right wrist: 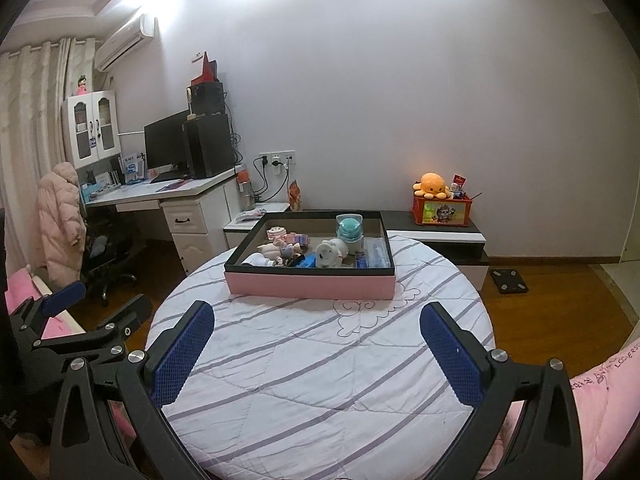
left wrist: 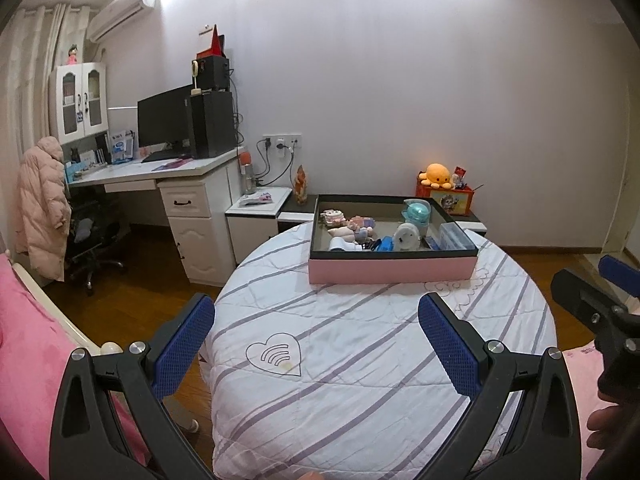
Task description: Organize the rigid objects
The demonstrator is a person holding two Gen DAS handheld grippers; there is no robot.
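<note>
**Both claws spread and empty; all small objects lie in the pink tray**

Left claw (left wrist: 316,344), seen through its own camera, stands with its two blue pads wide apart and nothing between them, held over the near part of the round table (left wrist: 360,380) with its striped quilted cover. We note the pink tray (left wrist: 394,270) at the far edge of that table, well apart from the pads. Inside it we count, as far as the view allows: one white clock (left wrist: 407,236), one teal container (left wrist: 417,213), one clear plastic box (left wrist: 456,236) at the right wall, one blue item (left wrist: 386,245), one white item (left wrist: 340,245) at the front left, and a cluster of small pinkish figures (left wrist: 350,226) too small to number reliably. We see no loose object on the cover. The other gripper shows at the right edge of this view.

Right claw (right wrist: 318,346), in its own camera, is likewise spread, holding nothing, over the near cover. The tray sits ahead and slightly left; the same contents appear, with no object outside it.

Our judgement: this scene fits either a tray still to be sorted or one already filled. We cannot settle which, so we name no next move beyond this: either claw must travel forward to the tray before it can handle anything.
</note>
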